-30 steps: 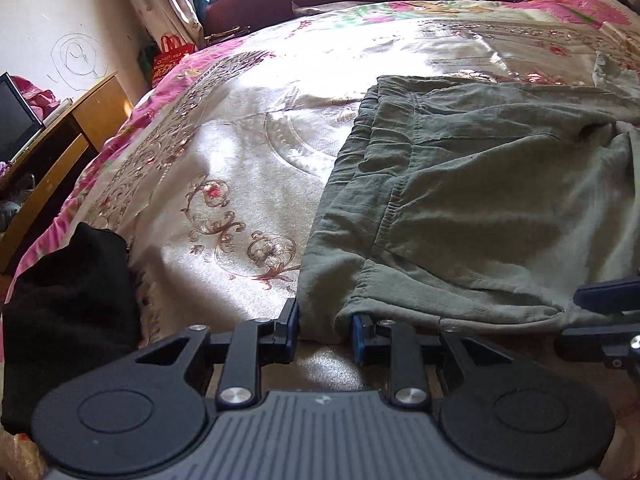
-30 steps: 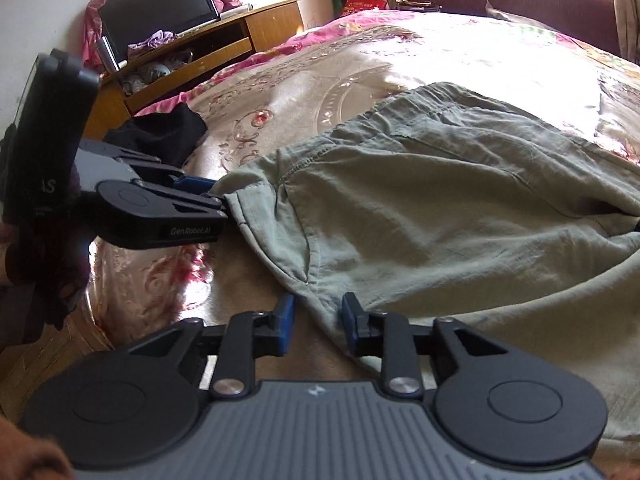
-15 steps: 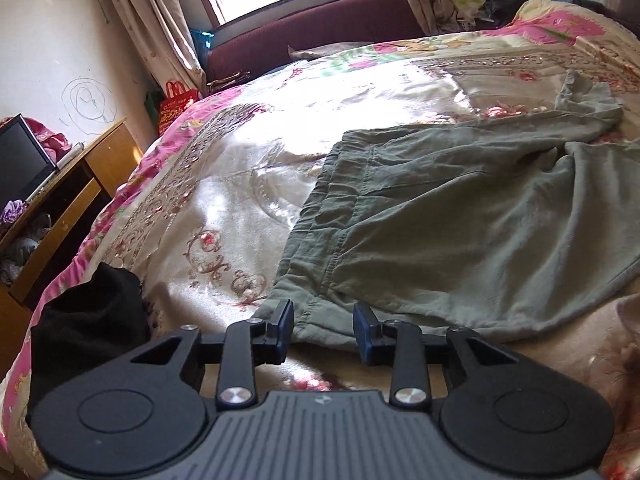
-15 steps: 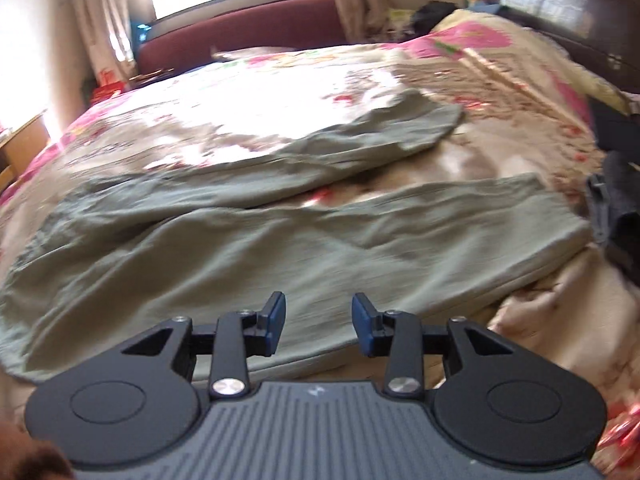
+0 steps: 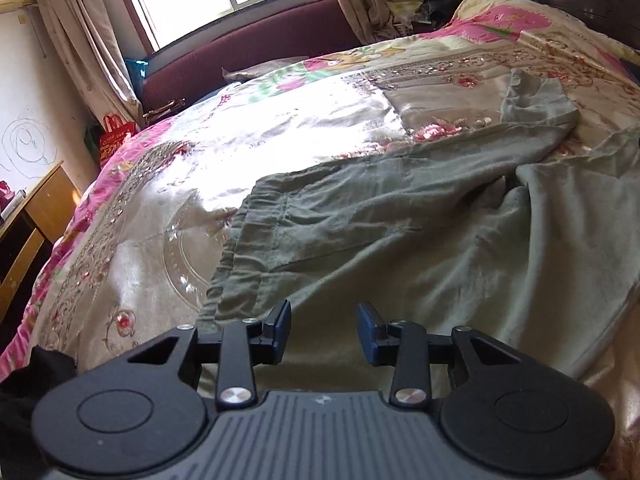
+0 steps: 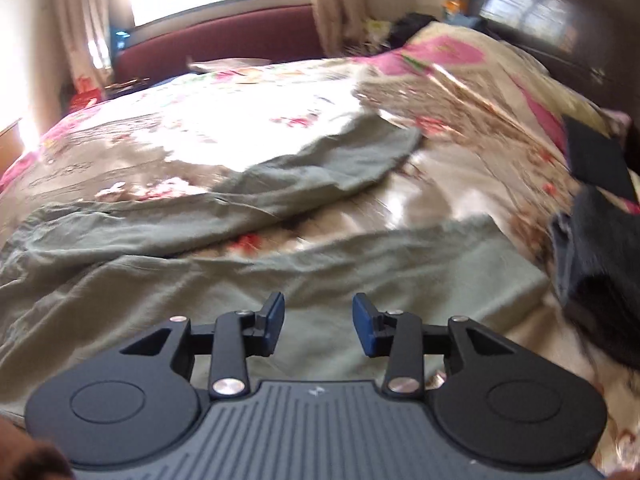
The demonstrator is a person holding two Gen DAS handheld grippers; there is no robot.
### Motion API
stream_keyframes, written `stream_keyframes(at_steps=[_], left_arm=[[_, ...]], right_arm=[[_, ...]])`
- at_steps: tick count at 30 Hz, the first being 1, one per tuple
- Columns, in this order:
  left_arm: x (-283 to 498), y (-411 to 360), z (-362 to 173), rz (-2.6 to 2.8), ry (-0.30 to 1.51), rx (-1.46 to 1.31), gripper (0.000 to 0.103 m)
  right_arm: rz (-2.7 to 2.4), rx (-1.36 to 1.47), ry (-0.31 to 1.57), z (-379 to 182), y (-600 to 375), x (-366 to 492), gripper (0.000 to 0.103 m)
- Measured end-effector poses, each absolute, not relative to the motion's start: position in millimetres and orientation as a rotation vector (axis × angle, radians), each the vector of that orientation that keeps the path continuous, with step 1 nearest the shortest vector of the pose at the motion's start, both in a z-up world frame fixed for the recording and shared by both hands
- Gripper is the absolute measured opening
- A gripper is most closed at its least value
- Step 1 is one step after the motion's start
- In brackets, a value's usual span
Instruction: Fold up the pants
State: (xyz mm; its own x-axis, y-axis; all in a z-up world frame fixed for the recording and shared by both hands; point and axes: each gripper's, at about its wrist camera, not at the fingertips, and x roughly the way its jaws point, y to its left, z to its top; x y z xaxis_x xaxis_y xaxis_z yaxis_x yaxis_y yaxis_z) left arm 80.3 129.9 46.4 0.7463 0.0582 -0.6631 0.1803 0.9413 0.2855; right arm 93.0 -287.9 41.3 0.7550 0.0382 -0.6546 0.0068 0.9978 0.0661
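Note:
Grey-green pants [image 5: 400, 232] lie spread on the floral bedspread [image 5: 280, 128], waistband at the left, both legs running to the right. My left gripper [image 5: 324, 330] is open and empty, above the near waistband corner. In the right wrist view the two legs [image 6: 304, 256] lie apart in a V, the far leg's cuff [image 6: 384, 148] further back. My right gripper [image 6: 318, 326] is open and empty, over the near leg.
A dark garment [image 5: 28, 384] lies at the bed's left near corner. Dark clothes [image 6: 596, 248] are piled at the right edge of the bed. A wooden desk [image 5: 28, 216] stands left. A maroon bench [image 5: 248, 52] and window are behind the bed.
Both grippers have let go of the waistband, opened wider and lifted. The right gripper has swung to the right, from the waistband towards the legs.

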Motion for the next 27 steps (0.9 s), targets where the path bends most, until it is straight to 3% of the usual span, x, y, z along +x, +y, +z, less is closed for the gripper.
stream_keyframes(at_steps=[5, 11, 18, 20, 27], left_arm=[[139.3, 156.5, 53.1, -0.074, 0.711, 0.357, 0.062], [232.0, 181.2, 36.5, -0.09, 0.776, 0.366, 0.063], [315.4, 192.0, 12.8, -0.156, 0.854, 0.271, 0.064], [331.7, 193.7, 3.6, -0.172, 0.88, 0.253, 0.069], [354.4, 181.7, -5.5, -0.211, 0.917, 0.253, 0.074]], right_arm=[[0.299, -0.14, 0.735, 40.5, -211.2, 172.5, 0.042], [0.398, -0.282, 0.79, 15.7, -147.0, 257.6, 0.047], [0.409, -0.286, 0.868, -5.3, -150.4, 298.5, 0.048], [0.413, -0.269, 0.903, -12.2, -155.9, 305.1, 0.049], [0.456, -0.214, 0.917, -16.4, -168.8, 310.4, 0.051]])
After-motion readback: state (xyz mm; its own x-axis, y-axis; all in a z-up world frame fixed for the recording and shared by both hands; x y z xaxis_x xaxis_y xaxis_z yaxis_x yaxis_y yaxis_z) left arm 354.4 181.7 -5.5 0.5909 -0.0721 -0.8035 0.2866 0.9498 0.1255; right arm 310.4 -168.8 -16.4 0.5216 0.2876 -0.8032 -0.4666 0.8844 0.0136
